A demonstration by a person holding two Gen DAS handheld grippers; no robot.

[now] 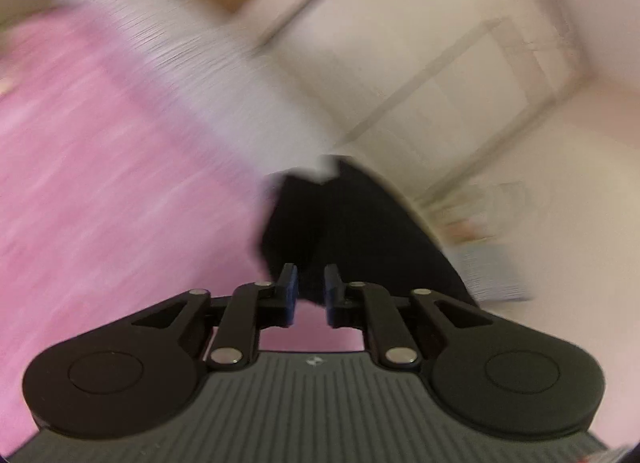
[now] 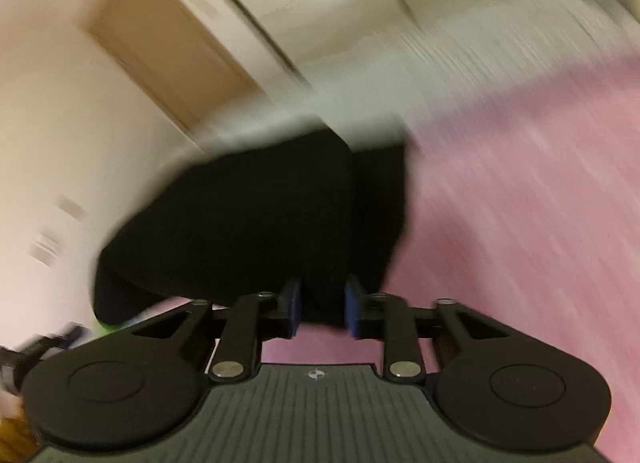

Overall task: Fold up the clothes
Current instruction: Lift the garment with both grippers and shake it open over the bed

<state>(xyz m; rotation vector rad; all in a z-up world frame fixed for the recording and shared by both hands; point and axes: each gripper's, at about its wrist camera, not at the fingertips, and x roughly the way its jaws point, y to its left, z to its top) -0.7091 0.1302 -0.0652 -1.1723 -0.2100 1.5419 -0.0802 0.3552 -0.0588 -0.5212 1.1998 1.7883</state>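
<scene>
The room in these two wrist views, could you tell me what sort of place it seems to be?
Probably a bedroom: a pink bedspread under the black garment, pale wardrobe-like doors and a wooden door behind, though all are blurred.

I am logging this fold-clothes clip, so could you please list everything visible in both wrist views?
black garment: one, black, lifted above the pink cover, pinched by both grippers.
pink cover: one, pink, spread below the garment; blurred.
white striped fabric: one, whitish, along the far edge of the pink cover.
wooden door: one, tan, in the pale wall behind.
left gripper: one, black with blue fingers, shut on the garment.
right gripper: one, black with blue fingers, shut on the garment.
</scene>
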